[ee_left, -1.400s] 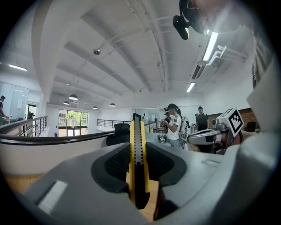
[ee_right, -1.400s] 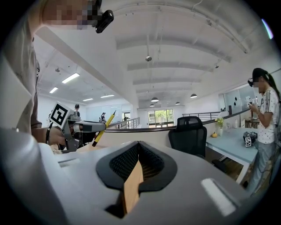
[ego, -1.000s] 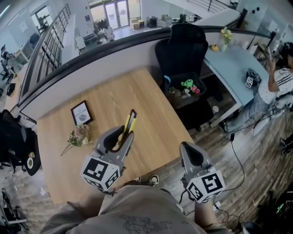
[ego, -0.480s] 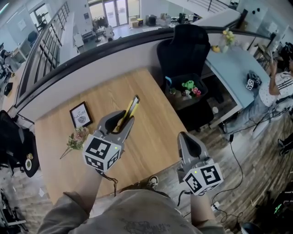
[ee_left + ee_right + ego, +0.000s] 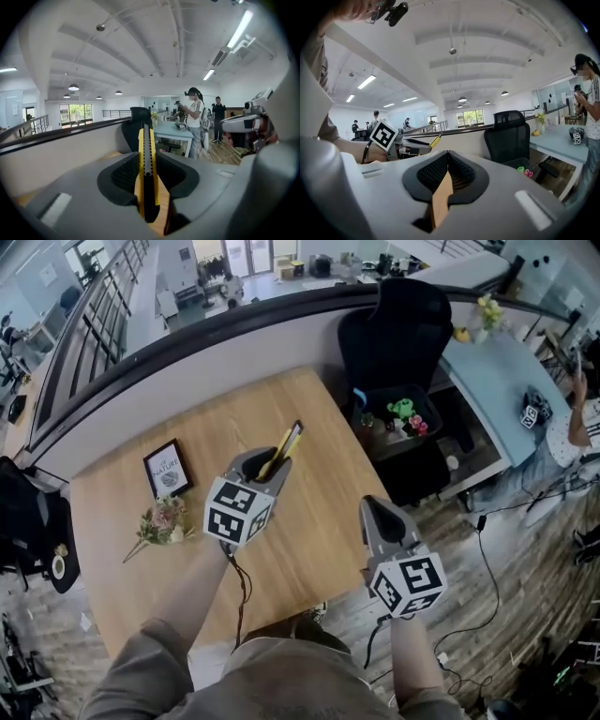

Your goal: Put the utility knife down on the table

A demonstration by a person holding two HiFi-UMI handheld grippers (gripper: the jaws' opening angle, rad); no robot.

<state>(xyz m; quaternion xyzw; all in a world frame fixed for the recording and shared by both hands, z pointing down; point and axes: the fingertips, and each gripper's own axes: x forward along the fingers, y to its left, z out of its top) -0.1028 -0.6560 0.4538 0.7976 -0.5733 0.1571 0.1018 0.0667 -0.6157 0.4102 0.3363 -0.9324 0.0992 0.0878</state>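
A yellow and black utility knife (image 5: pixel 289 439) sticks out forward from my left gripper (image 5: pixel 267 461), which is shut on its handle above the wooden table (image 5: pixel 309 549). In the left gripper view the knife (image 5: pixel 146 178) stands on edge between the black pads of the left gripper (image 5: pixel 146 157), its tip pointing away. My right gripper (image 5: pixel 373 508) hovers near the table's right edge. The right gripper (image 5: pixel 447 157) has its pads meeting at the tips with nothing between them. The knife's tip (image 5: pixel 436 139) also shows at the left of the right gripper view.
A framed picture (image 5: pixel 166 469) and a small bunch of flowers (image 5: pixel 164 519) lie on the table's left part. Beyond the far right corner stand a black office chair (image 5: pixel 398 324) and a bin of toys (image 5: pixel 398 423). A person (image 5: pixel 577 427) stands by a pale blue desk (image 5: pixel 497 371).
Both grippers have moved forward over the table. The left one went farther, carrying the knife toward the table's far right part and lower.
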